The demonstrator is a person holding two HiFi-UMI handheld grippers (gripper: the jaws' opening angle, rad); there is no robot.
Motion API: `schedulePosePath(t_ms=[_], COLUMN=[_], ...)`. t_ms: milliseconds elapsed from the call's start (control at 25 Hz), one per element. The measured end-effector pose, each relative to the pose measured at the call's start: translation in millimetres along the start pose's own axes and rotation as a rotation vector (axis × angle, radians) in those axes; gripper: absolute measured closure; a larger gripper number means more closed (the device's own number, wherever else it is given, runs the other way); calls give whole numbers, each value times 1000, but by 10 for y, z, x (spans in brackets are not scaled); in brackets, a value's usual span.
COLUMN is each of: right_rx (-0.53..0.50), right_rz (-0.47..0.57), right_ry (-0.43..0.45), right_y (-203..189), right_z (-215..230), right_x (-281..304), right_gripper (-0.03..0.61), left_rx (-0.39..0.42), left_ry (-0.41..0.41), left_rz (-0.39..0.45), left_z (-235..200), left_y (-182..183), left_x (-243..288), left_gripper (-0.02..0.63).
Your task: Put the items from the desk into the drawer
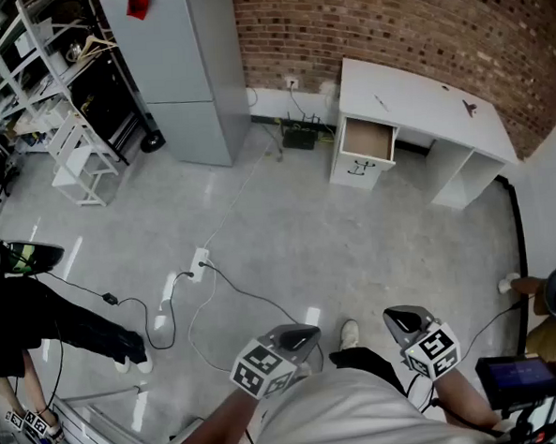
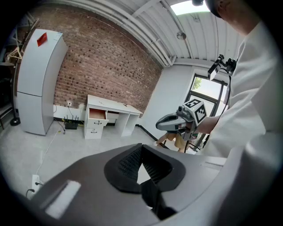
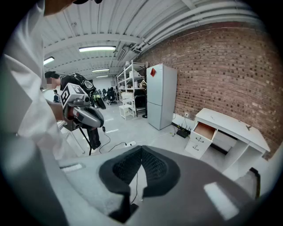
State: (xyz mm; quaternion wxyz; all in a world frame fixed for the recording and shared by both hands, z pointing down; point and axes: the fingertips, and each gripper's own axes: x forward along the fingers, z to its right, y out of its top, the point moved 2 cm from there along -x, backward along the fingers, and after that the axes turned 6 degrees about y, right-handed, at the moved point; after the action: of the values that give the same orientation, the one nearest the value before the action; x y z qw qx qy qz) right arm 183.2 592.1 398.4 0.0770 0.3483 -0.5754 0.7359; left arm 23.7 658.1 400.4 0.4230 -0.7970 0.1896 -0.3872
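The white desk [image 1: 420, 90] stands far off against the brick wall, with its top drawer [image 1: 367, 140] pulled open and looking bare inside. A small dark item [image 1: 468, 108] and a thin item [image 1: 380, 100] lie on the desktop. My left gripper [image 1: 302, 337] and right gripper [image 1: 406, 317] are held close to my body, several steps from the desk. Both are shut with nothing between the pads. The left gripper view shows the desk [image 2: 112, 106] and the right gripper [image 2: 170, 123]. The right gripper view shows the desk [image 3: 230, 126] and its open drawer [image 3: 205, 130].
A grey fridge [image 1: 180, 72] stands left of the desk, and white shelving [image 1: 77, 154] further left. A power strip [image 1: 201, 261] with cables lies on the floor between me and the desk. A person in black [image 1: 40, 320] is at left. A screen [image 1: 520, 375] is at right.
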Motion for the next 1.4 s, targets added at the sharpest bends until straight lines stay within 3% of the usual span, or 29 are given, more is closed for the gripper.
schedulePosePath(t_ms=[320, 640, 800, 960, 1160, 1400], right_rx=[0, 53, 18, 23, 72, 108], right_rz=[46, 95, 101, 104, 112, 96], right_ry=[52, 91, 86, 83, 74, 25], right_y=[221, 386, 470, 410, 429, 541], right_z=[568, 1626, 2180, 2613, 2979, 3430], right_x=[278, 342, 311, 399, 622, 1027], right_gripper=[577, 575, 569, 543, 541, 541], left_rx=[8, 36, 63, 83, 93, 90], left_ry=[32, 57, 66, 79, 57, -6], left_rz=[-40, -63, -55, -54, -74, -66], left_z=[-250, -428, -489, -611, -838, -1462], left_y=[255, 983, 1449, 1650, 1847, 1990], left_x=[435, 1271, 1724, 2138, 2460, 2866], left_gripper=[606, 606, 606, 606, 594, 594])
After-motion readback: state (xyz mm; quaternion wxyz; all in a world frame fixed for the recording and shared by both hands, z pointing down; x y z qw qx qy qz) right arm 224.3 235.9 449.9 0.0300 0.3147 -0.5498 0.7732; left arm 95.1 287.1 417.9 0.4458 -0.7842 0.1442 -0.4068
